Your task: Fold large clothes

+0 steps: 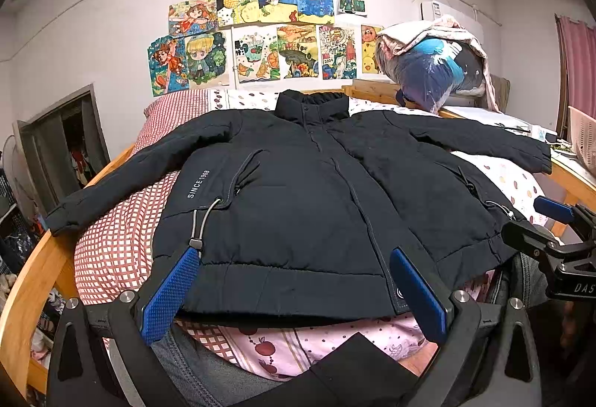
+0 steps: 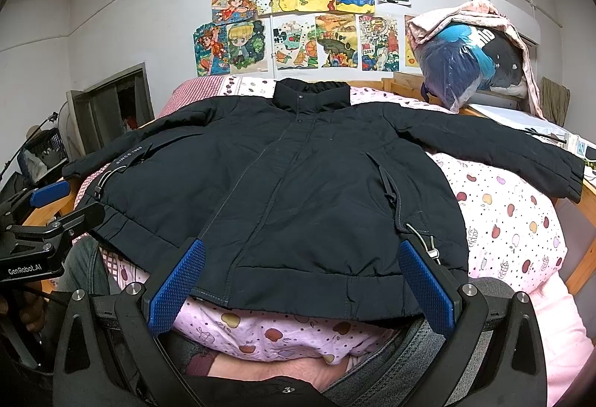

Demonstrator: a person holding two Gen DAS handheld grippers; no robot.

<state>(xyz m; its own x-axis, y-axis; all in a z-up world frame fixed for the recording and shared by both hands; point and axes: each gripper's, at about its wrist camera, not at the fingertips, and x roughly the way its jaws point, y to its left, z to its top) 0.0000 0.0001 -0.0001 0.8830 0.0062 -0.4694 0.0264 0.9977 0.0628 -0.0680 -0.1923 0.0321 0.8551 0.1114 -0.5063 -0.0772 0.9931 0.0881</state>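
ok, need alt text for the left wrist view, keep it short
A black jacket lies spread flat, front up, sleeves out, on a bed with checked and fruit-print bedding. The left claw is open at the hem, holding nothing; the right claw is at the right edge. Children's drawings cover the wall.

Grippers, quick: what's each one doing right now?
Left tool: open, holding nothing, at the jacket hem.
Right tool: open, holding nothing.
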